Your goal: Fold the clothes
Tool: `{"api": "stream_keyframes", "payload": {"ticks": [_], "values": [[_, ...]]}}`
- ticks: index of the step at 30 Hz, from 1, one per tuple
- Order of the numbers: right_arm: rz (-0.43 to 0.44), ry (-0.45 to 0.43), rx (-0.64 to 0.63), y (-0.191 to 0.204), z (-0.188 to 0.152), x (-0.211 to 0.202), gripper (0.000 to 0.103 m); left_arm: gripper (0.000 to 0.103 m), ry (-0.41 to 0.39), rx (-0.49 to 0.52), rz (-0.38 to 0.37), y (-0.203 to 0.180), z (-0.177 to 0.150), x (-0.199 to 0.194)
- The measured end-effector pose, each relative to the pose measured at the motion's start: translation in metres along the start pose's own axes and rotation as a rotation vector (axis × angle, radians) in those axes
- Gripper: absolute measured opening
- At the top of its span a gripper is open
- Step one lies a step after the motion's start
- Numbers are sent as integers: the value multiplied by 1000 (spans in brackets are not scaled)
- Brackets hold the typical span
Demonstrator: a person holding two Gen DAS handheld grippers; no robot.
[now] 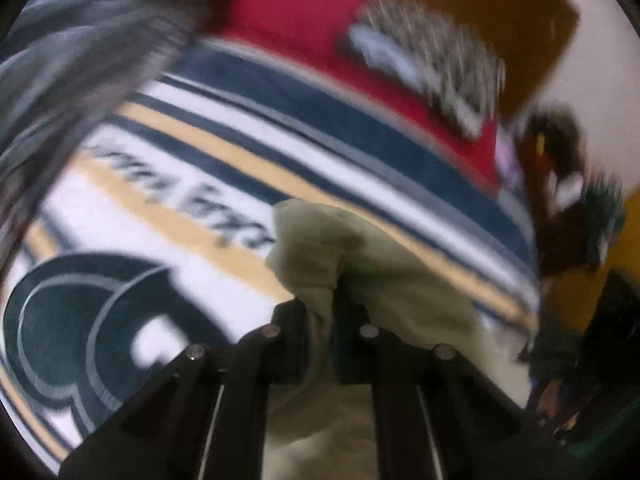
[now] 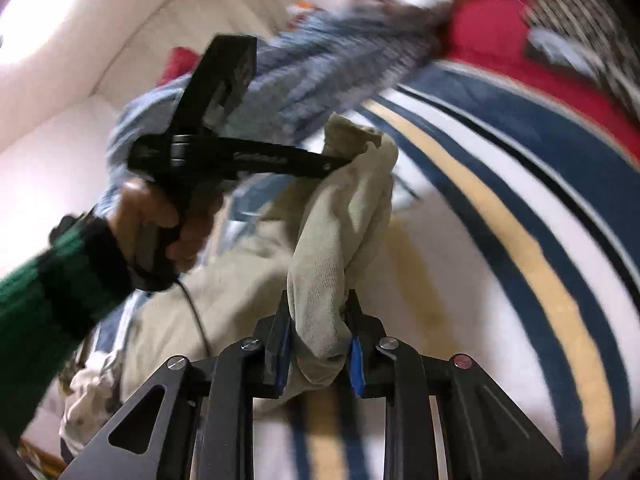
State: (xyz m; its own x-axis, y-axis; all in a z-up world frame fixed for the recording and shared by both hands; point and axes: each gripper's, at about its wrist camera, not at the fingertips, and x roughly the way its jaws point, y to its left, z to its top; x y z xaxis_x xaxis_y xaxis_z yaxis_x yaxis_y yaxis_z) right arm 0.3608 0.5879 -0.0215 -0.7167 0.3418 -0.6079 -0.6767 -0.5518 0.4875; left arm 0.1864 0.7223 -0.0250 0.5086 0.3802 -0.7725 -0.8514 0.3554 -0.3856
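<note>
Your right gripper (image 2: 318, 320) is clamped on a bunched fold of the beige garment (image 2: 340, 220), fingers pressing the cloth from both sides. Your left gripper (image 1: 320, 312) pinches the same garment (image 1: 320, 240) too; in the right wrist view its tips (image 2: 340, 160) bite the upper edge. The garment hangs between both grippers, lifted above the striped blanket (image 2: 500, 220). Farther off: a grey-blue knit (image 2: 320, 68), a red cloth (image 1: 288, 16), and a black-and-white patterned piece (image 1: 440, 60). Heavy blur.
</note>
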Motion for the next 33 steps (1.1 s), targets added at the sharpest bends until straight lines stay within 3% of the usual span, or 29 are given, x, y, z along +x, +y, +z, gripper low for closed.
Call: {"api": "stream_keyframes", "payload": {"ticks": [4, 7, 9, 11, 13, 14, 16, 17, 18, 21, 23, 24, 25, 26, 30, 31, 33], "values": [[69, 23, -196, 77, 3, -2, 23, 8, -192, -154, -29, 29, -56, -104], [136, 49, -344, 140, -7, 5, 22, 9, -278, -277, 29, 66, -125, -176], [195, 90, -414, 183, -27, 19, 22, 9, -299, -366, 79, 89, -176, -211], [245, 160, -464, 217, -52, 35, 22, 18, -275, -470, 162, 107, -227, -227], [225, 245, -548, 250, -90, 64, 22, 22, -223, -578, 241, 121, -274, -229], [208, 309, -585, 262, -110, 82, 22, 32, -197, -632, 280, 129, -298, -231], [184, 450, -625, 277, -148, 114, 23, 38, -218, -707, 315, 135, -334, -244], [188, 500, -622, 278, -161, 124, 26, 41, -236, -742, 329, 137, -351, -251], [199, 523, -618, 279, -168, 125, 36, 44, -254, -777, 343, 139, -367, -258], [290, 507, -602, 276, -161, 102, 42, 49, -326, -774, 373, 110, -383, -281], [351, 429, -563, 261, -137, 73, 42, 77, -312, -722, 408, 78, -373, -283], [361, 375, -539, 249, -121, 60, 52, 80, -316, -703, 413, 64, -369, -283], [340, 330, -517, 236, -105, 50, 70, 86, -328, -692, 396, 51, -366, -279], [308, 303, -493, 224, -89, 44, 77, 97, -325, -691, 382, 38, -361, -269], [205, 303, -441, 195, -27, 66, 79, 98, -282, -797, 328, 8, -352, -215], [195, 327, -460, 202, -16, 80, 79, 98, -256, -833, 364, 5, -352, -202], [185, 378, -521, 221, 3, 107, 79, 98, -223, -866, 511, -5, -353, -181]]}}
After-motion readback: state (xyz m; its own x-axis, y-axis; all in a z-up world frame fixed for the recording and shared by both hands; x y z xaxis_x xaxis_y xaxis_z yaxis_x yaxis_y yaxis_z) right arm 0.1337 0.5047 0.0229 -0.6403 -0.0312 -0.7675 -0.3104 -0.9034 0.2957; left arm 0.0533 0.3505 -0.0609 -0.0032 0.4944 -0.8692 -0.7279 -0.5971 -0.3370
